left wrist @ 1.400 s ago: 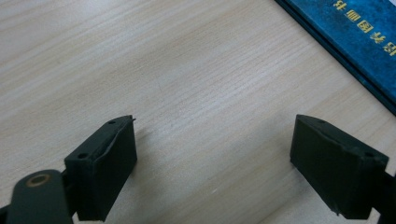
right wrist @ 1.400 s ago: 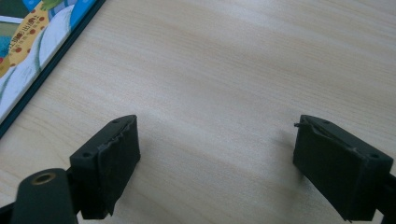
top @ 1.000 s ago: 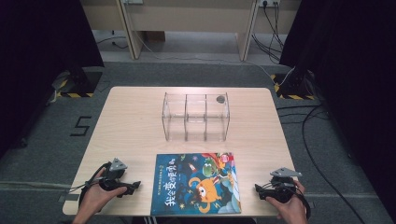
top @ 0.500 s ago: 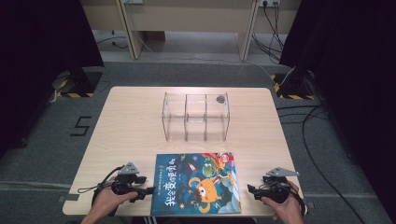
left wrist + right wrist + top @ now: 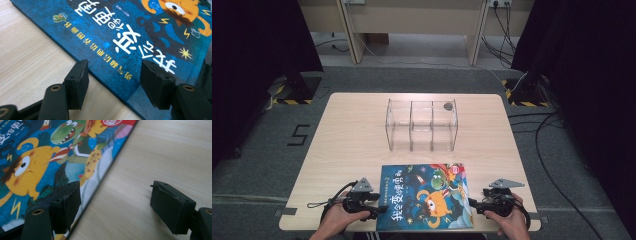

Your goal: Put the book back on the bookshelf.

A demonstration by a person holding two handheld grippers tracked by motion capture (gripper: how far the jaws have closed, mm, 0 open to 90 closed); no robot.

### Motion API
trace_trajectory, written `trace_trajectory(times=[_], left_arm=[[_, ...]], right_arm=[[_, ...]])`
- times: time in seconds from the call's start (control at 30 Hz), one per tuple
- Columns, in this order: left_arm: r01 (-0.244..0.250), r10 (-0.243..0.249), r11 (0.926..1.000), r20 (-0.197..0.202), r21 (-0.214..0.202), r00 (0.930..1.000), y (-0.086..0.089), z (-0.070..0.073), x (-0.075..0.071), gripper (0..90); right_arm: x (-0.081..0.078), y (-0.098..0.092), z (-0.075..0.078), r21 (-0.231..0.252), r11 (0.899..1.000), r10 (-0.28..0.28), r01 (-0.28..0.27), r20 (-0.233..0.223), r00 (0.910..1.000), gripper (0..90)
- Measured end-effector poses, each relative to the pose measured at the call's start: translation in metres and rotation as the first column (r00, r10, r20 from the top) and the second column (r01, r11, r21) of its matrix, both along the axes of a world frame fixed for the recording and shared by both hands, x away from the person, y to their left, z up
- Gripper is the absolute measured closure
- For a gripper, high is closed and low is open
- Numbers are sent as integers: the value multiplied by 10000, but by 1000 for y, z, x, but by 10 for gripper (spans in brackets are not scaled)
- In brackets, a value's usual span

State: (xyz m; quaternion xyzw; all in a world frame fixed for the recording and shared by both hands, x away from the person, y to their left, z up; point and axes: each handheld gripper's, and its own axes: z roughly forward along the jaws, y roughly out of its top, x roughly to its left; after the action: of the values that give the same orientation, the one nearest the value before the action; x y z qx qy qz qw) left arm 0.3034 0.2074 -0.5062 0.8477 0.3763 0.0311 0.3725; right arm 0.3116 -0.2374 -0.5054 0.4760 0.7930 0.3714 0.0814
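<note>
Tongs at the left (image 5: 379,210) stand part-open across the book's (image 5: 426,195) left edge near its front corner, their jaws having just been closing; in the left gripper view one jaw sits over the bare desk (image 5: 30,62) and the other over the blue cover (image 5: 130,32), with the edge running between them, and no pad is seen pressing on it yet. The picture book lies flat and closed on the near part of the desk (image 5: 352,135), between the two hands, with a clear three-bay organiser (image 5: 422,125) standing well behind it toward the middle. At the right, the other tongs (image 5: 477,204) also straddle an edge, gaping wide: in the right gripper view one jaw hangs over the cover (image 5: 45,160) and the other over wood (image 5: 155,157), gripping nothing. Judging by this, the step in hand is taking the book by both side edges. To do it well, each lower jaw should slide under the cover's lip rather than push the book sideways, and both sides should close evenly so the book lifts level instead of pivoting or fanning open.
</note>
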Motion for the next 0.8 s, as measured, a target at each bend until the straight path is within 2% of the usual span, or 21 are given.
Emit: trace_trajectory(times=[0.1, 0.3, 0.4, 0.43, 0.47, 0.5, 0.53, 0.57, 0.6, 0.63, 0.67, 0.7, 0.73, 0.77, 0.8], left_arm=[[92, -92, 9999, 78, 86, 9999, -4, 0, -1, 392], [418, -419, 9991, 141, 77, 9990, -16, 0, -3, 396], [613, -614, 9981, 155, 82, 9980, -24, 0, -5, 396], [613, -614, 9981, 155, 82, 9980, -24, 0, -5, 394], [632, -634, 9980, 162, 87, 9979, -25, 0, -5, 391], [671, -675, 9976, 200, 174, 9975, -27, 0, -6, 391], [665, -669, 9976, 208, 168, 9975, -27, 0, -6, 387], [665, -669, 9976, 208, 168, 9975, -27, 0, -6, 388], [634, -635, 9980, 146, 74, 9979, -26, 0, -5, 391], [634, -635, 9980, 146, 74, 9979, -26, 0, -5, 394], [673, -674, 9977, 111, 72, 9977, -26, 0, -5, 394], [673, -674, 9977, 111, 72, 9977, -26, 0, -5, 393], [729, -731, 9973, 124, 121, 9972, -26, 0, -5, 393], [675, -676, 9977, 125, 95, 9976, -27, 0, -5, 393], [675, -676, 9977, 125, 95, 9976, -27, 0, -5, 392]], right_arm=[[1, 3, 0, 47, 10000, 86, -86, -25, 10000, 249], [4, 6, -2, 595, 9982, 38, -32, -101, 9999, 255], [5, 6, -4, 1112, 9937, -121, 142, -191, 9997, 269], [5, 6, -4, 1112, 9937, -121, 142, -191, 9997, 269], [5, 7, -5, 1417, 9894, -278, 307, -219, 9994, 256], [5, 7, -5, 1417, 9894, -278, 307, -219, 9994, 256], [5, 6, -5, 1777, 9819, -576, 653, -479, 9972, 261], [5, 6, -5, 1777, 9819, -576, 653, -479, 9972, 261], [5, 2, -7, 2271, 9689, -857, 984, -652, 9942, 291], [5, 2, -7, 2271, 9689, -857, 984, -652, 9942, 291], [5, -2, -9, 2948, 9441, -1233, 1474, -990, 9874, 293], [5, -2, -9, 2948, 9441, -1233, 1474, -990, 9874, 293], [5, -3, -10, 3103, 9370, -1336, 1604, -1058, 9854, 294], [5, -5, -11, 3484, 9171, -1555, 1939, -1352, 9785, 295], [5, -5, -11, 3484, 9171, -1555, 1939, -1352, 9785, 295]])
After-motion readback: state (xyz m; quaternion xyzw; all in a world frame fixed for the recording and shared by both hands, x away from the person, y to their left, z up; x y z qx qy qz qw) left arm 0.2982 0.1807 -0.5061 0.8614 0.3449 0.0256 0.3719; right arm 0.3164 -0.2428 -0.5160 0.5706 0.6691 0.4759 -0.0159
